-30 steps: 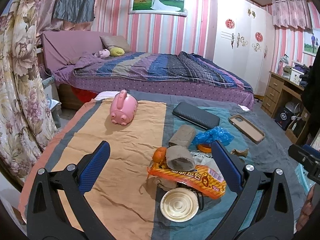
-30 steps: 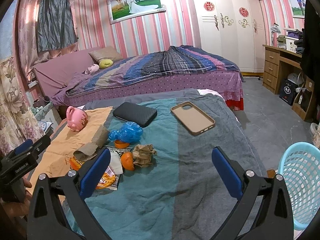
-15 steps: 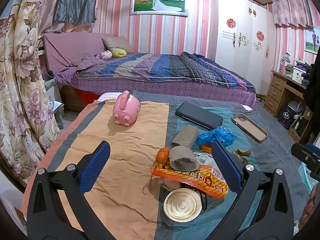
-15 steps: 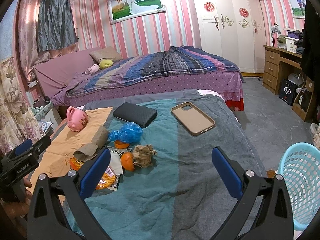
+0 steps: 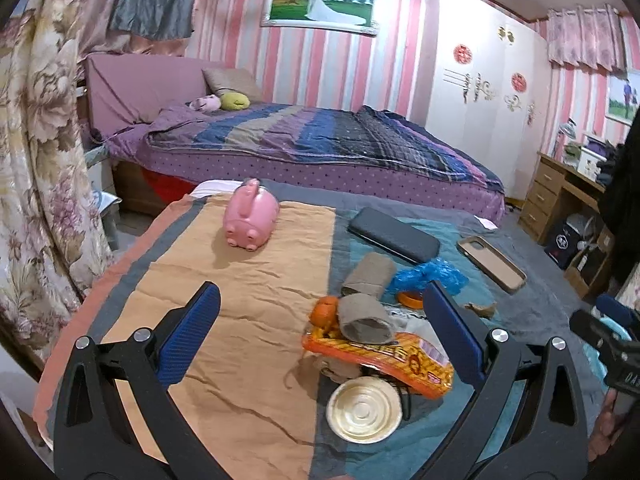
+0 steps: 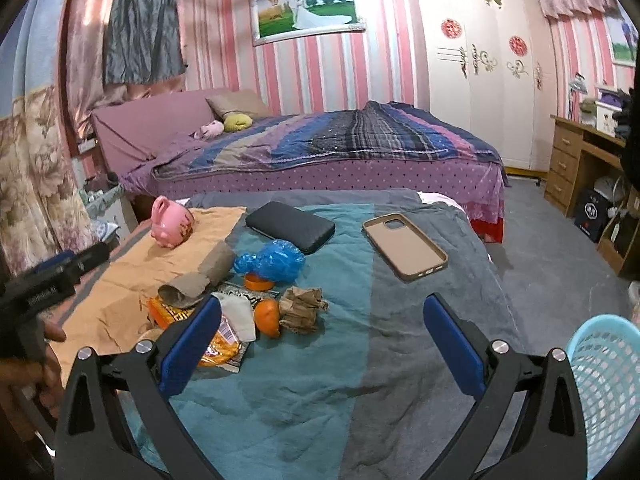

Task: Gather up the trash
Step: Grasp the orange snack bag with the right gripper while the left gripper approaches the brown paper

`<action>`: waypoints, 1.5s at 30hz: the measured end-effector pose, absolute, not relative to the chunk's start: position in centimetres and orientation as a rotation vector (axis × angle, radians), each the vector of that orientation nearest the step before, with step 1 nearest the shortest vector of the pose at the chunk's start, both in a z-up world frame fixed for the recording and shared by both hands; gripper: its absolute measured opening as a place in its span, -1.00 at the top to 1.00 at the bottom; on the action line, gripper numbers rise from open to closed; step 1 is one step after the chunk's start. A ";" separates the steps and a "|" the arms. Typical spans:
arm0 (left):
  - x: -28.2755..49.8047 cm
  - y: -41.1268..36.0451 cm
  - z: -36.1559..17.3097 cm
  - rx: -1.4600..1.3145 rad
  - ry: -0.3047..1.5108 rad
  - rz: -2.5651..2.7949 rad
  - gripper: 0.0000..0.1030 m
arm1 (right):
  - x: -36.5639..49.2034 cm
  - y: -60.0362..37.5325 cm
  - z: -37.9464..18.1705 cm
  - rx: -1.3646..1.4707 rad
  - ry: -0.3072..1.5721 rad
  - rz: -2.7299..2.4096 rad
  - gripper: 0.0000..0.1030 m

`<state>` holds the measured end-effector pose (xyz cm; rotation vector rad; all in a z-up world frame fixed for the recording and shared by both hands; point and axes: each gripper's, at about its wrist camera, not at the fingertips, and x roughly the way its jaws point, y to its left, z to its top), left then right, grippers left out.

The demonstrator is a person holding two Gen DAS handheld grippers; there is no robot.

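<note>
A pile of trash lies on the cloth-covered table: an orange snack wrapper (image 5: 384, 358), two cardboard tubes (image 5: 366, 318), a round cream lid (image 5: 363, 410), orange peel (image 6: 267, 317), a crumpled brown paper (image 6: 302, 307) and a blue plastic bag (image 6: 272, 261). My left gripper (image 5: 320, 334) is open and empty, just short of the pile. My right gripper (image 6: 322, 344) is open and empty over the teal cloth, right of the pile. A light blue trash basket (image 6: 608, 392) stands at the table's right edge.
A pink piggy bank (image 5: 250, 220), a black case (image 5: 394, 236) and a tan phone case (image 6: 404, 246) also lie on the table. A bed (image 6: 328, 148) stands behind, a wardrobe (image 6: 488, 64) and a desk (image 6: 580, 164) at the right, curtains at the left.
The left gripper has shifted slightly, so the trash pile sits a little further right and lower in its view. The right gripper has barely moved. Both stay open.
</note>
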<state>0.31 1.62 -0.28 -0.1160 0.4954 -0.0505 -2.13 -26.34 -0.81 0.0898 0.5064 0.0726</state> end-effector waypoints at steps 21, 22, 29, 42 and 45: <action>0.8 6.6 -2.2 -0.099 0.562 0.007 -0.90 | 0.3 -14.5 -5.3 -0.105 0.597 0.243 -0.82; 0.7 6.8 -2.2 -0.093 0.562 0.007 -0.90 | 0.5 -14.0 -5.6 -0.119 0.605 0.241 -0.72; 0.7 7.6 -2.4 -0.111 0.565 0.000 -0.90 | 2.1 -12.7 -7.6 -0.156 0.670 0.206 -0.46; 0.8 7.2 -2.4 -0.100 0.570 -0.017 -0.90 | 2.1 -14.5 -6.9 -0.110 0.652 0.222 0.97; 0.8 6.9 -2.3 -0.100 0.571 -0.020 -0.90 | 1.8 -15.1 -6.1 -0.100 0.623 0.227 0.99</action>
